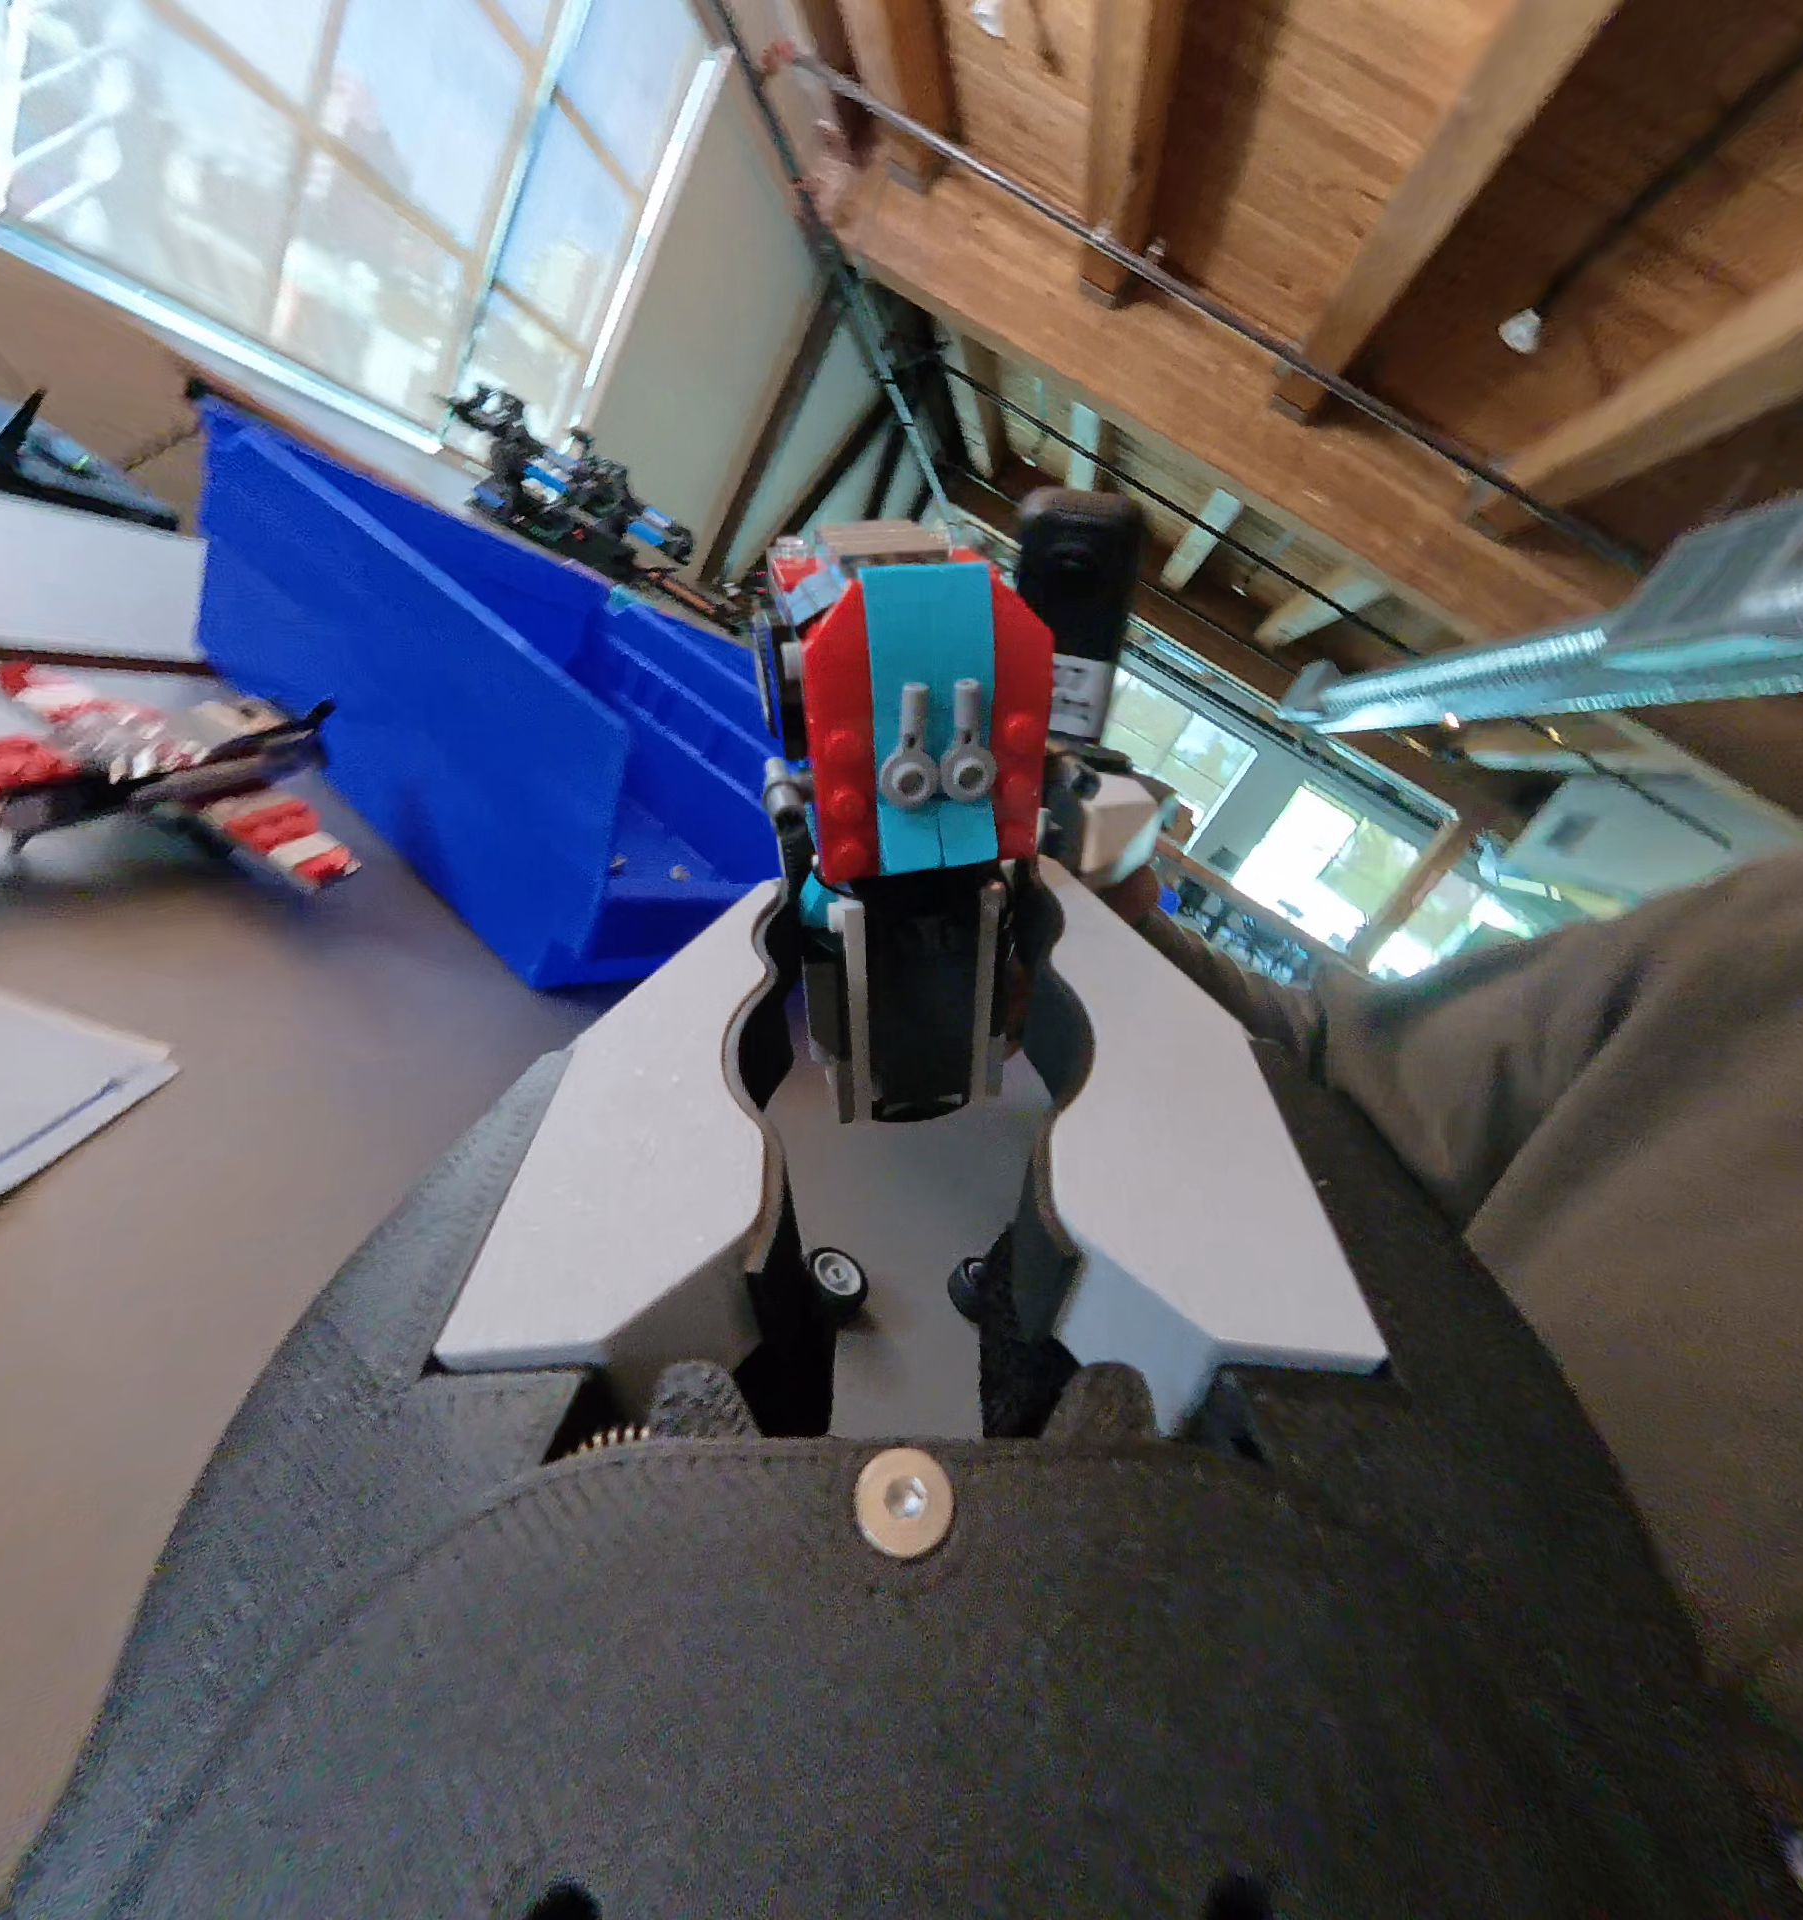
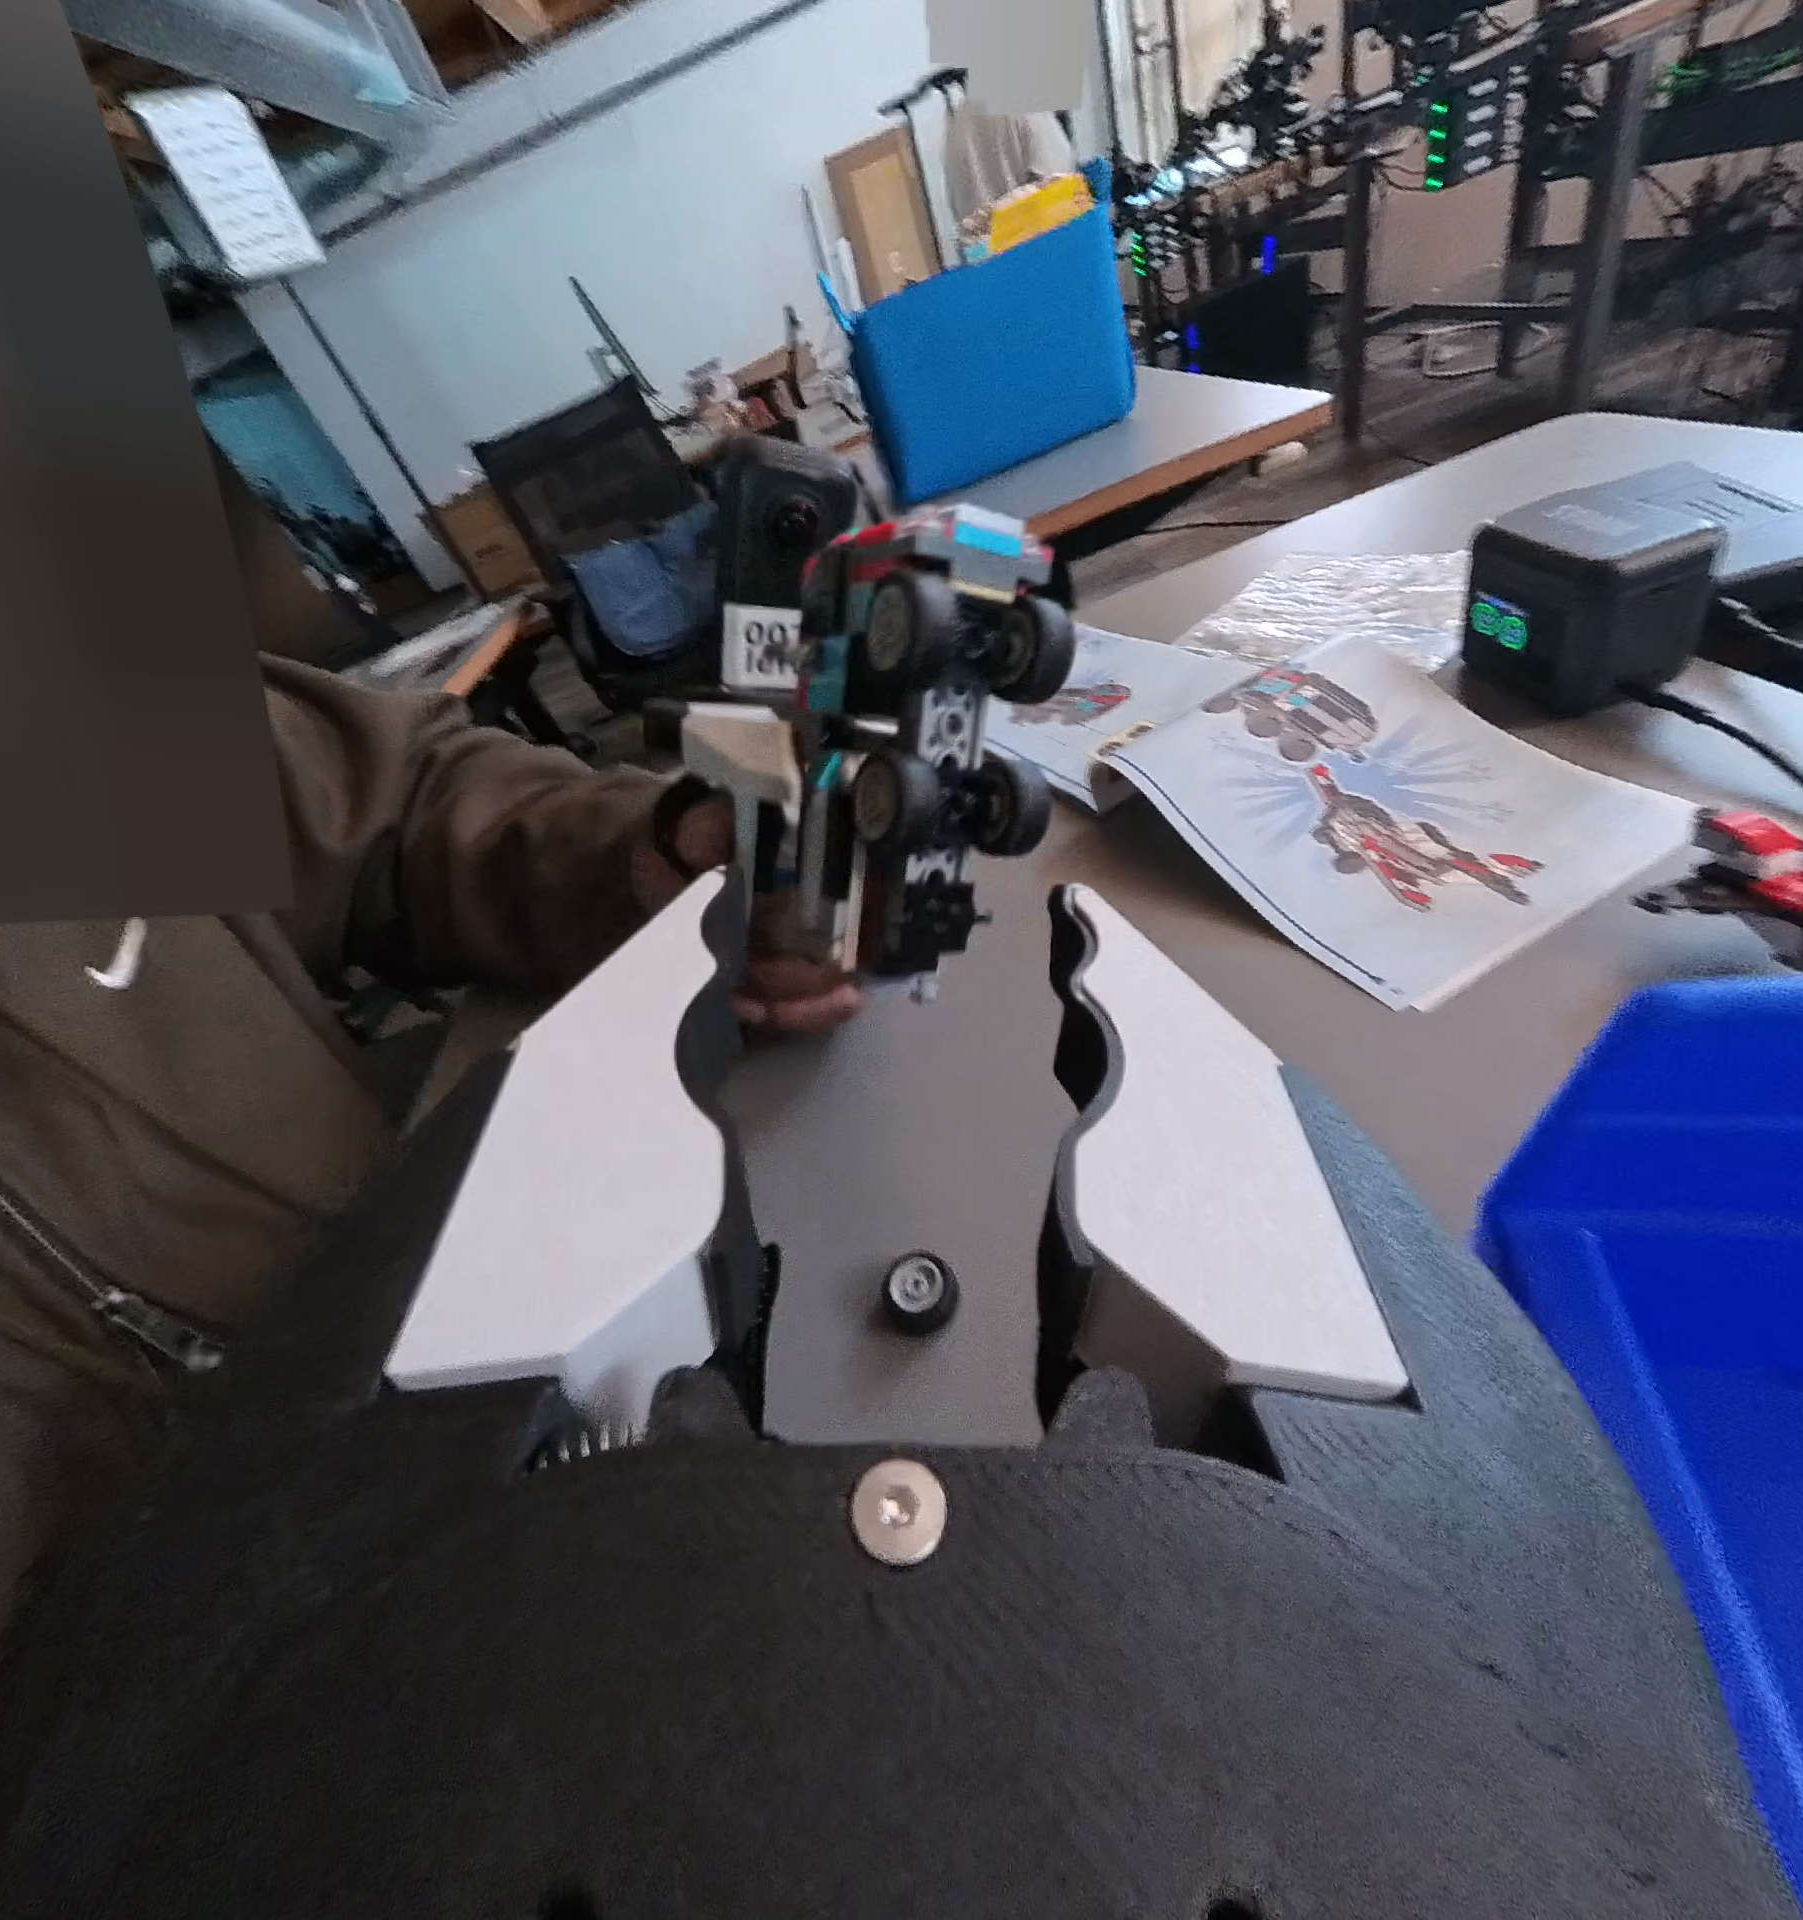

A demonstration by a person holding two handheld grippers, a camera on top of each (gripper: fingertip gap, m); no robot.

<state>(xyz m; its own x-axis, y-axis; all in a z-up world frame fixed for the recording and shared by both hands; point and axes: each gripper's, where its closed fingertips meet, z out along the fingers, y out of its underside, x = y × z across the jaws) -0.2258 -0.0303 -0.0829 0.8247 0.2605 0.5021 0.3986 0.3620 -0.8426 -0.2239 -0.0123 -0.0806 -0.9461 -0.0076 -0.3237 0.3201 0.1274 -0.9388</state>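
- The left gripper [image 1: 902, 997] pinches a red and teal toy brick car [image 1: 907, 748] and holds it up in the air.
- The right gripper [image 2: 892, 997] is spread wide, with the car at its 11 o'clock.
- A small loose wheel [image 2: 918, 1291] lies on the grey table [image 2: 1240, 935], and a blue bin [image 2: 1707, 1247] sits at 3 o'clock.

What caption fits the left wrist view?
Left gripper clamps a red-and-teal brick-built toy car upright above the grey table, blue bin behind.

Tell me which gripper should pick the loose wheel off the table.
Right, probably. The right gripper has open, empty jaws, and the loose wheel lies on the table right below them. The left gripper is shut on the toy car.
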